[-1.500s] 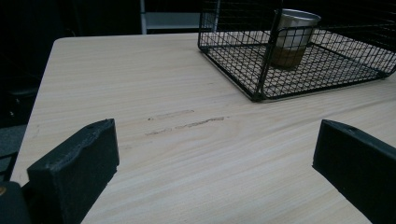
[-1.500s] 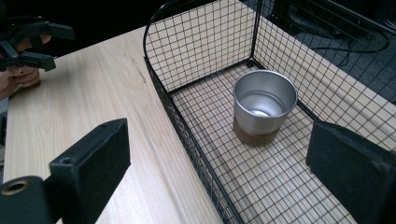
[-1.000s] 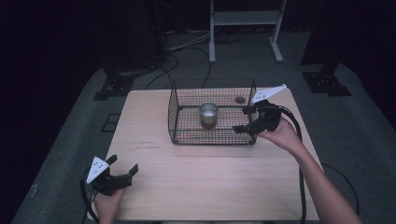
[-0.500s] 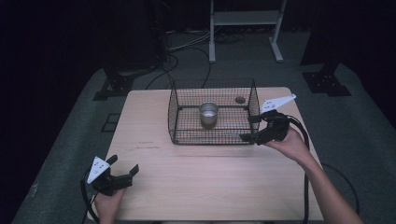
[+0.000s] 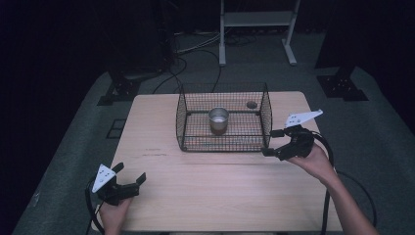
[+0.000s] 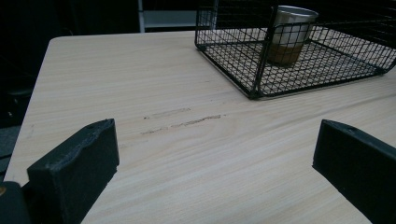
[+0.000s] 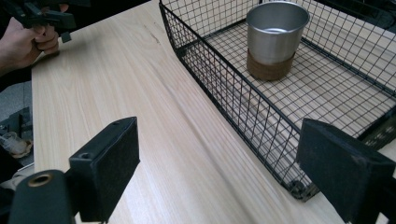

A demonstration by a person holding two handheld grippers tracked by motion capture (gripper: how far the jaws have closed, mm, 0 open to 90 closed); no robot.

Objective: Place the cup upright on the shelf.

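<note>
A black wire basket [image 5: 182,122] stands on the far middle of the wooden table [image 5: 220,191]. Inside it a metal cup [image 5: 218,119] with a brown band stands upright. My right gripper [image 5: 270,142] is open just off the basket's near right corner, holding nothing. In the right gripper view, my right gripper [image 7: 219,149] faces the basket's wall [image 7: 219,88], with the cup [image 7: 275,39] behind it. My left gripper [image 5: 130,172] is open and empty near the table's front left corner. The left gripper view looks past my left gripper [image 6: 217,140] to the basket [image 6: 247,79] and cup [image 6: 289,32] farther off.
A small dark round object [image 5: 251,104] lies on the table behind the basket's far right corner. A faint scuff [image 6: 182,122] marks the wood ahead of the left gripper. The left hand and its gripper [image 7: 42,16] appear far off in the right gripper view. Dark stands and cables ring the table.
My right gripper has drawn back from the basket's right side toward the near edge, still open. The left gripper, basket and cup have not moved.
</note>
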